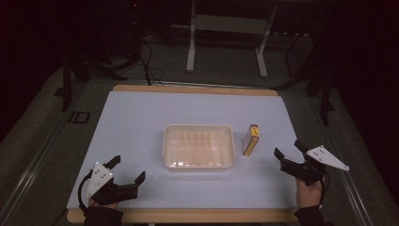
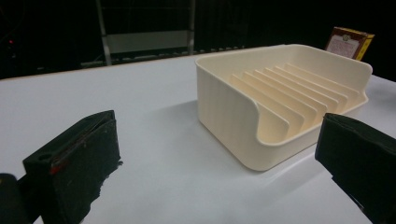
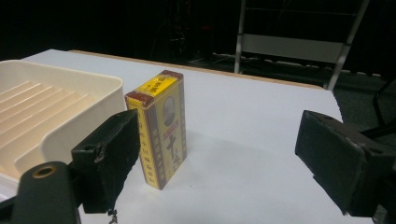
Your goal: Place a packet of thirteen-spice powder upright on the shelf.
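Right of centre in the high view, the small box [image 1: 251,140] stands upright on the desk [image 1: 141,117], just beside the tray [image 1: 198,162]. The right gripper [image 1: 287,149] is spread wide, near the box but not touching it. It should straddle the narrow sides squarely before closing, lest the box tip; the left gripper [image 1: 128,168] rests spread at lower left.

Blk hand-held gripper [image 1: 130,173] ×2, grey tri plates, dark sleeves.

Desk [image 1: 141,113] surface open along far edge and both side edges. Tray [image 1: 198,146] occupies centre; box [image 1: 251,140] stands upright just beside its right wall, narrow gap between. Clear approach to box from right edge and near edge.
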Action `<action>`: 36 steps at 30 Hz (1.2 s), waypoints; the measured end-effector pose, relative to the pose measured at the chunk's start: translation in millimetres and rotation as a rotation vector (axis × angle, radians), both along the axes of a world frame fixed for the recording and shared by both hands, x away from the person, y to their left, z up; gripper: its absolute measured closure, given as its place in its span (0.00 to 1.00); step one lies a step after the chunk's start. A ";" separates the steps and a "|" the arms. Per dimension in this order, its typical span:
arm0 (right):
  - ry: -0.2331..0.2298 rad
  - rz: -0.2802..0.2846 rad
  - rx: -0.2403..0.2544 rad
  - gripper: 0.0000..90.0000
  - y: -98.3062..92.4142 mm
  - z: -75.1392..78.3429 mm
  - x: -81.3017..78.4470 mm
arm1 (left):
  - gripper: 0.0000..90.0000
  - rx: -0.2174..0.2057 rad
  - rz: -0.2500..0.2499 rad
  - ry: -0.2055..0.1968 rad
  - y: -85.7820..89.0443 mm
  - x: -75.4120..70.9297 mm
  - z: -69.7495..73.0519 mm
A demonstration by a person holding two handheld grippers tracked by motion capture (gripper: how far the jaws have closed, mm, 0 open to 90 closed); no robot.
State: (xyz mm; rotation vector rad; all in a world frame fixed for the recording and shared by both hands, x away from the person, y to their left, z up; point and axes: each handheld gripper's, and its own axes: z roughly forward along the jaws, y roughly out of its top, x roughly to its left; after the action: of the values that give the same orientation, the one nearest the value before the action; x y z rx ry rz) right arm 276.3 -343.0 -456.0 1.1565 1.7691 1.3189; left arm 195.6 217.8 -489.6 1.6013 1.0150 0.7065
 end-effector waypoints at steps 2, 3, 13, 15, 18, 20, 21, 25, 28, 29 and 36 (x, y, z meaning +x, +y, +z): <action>-0.005 0.001 -0.010 0.16 0.2 0.1 0.0 | 0.00 0.012 0.006 -0.007 1.6 -2.4 1.1; -0.005 0.001 -0.010 0.16 0.2 0.1 0.0 | 0.00 0.015 0.013 -0.013 2.8 -3.7 1.5; 0.096 0.046 0.047 0.16 0.9 -1.4 14.6 | 0.00 0.022 0.011 -0.028 4.0 -10.5 1.8; 0.103 0.039 0.014 0.16 1.7 -0.1 16.3 | 0.00 0.023 0.009 -0.040 7.3 -12.0 3.6; 0.096 0.059 -0.032 0.16 1.2 2.4 18.2 | 0.00 0.024 0.009 -0.048 12.3 -13.8 4.5; 0.105 0.086 -0.042 0.16 -1.2 3.0 19.9 | 0.00 0.018 0.010 -0.038 13.9 -13.1 3.9; 0.107 0.085 -0.049 0.16 -2.6 2.8 20.2 | 0.00 0.013 0.010 -0.036 14.1 -12.7 3.5; 0.133 0.194 -0.083 0.17 -9.9 -0.2 26.3 | 0.00 0.019 0.000 -0.024 11.2 -10.9 2.5; 0.183 0.279 -0.109 0.17 -13.7 -5.4 29.2 | 0.00 0.033 -0.015 -0.020 8.9 -10.0 1.8; 0.201 0.316 -0.118 0.17 -14.2 -7.1 30.1 | 0.00 0.033 -0.018 -0.019 8.5 -10.0 1.7; 0.305 0.543 -0.185 0.17 -15.6 -13.3 34.8 | 0.00 0.030 -0.019 -0.020 9.4 -9.7 1.2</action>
State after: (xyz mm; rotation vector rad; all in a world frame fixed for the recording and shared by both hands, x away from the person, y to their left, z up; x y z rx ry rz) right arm 311.1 -358.5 -469.3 0.8347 2.4968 1.2759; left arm 185.9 227.1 -488.4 1.6251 0.9782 0.7267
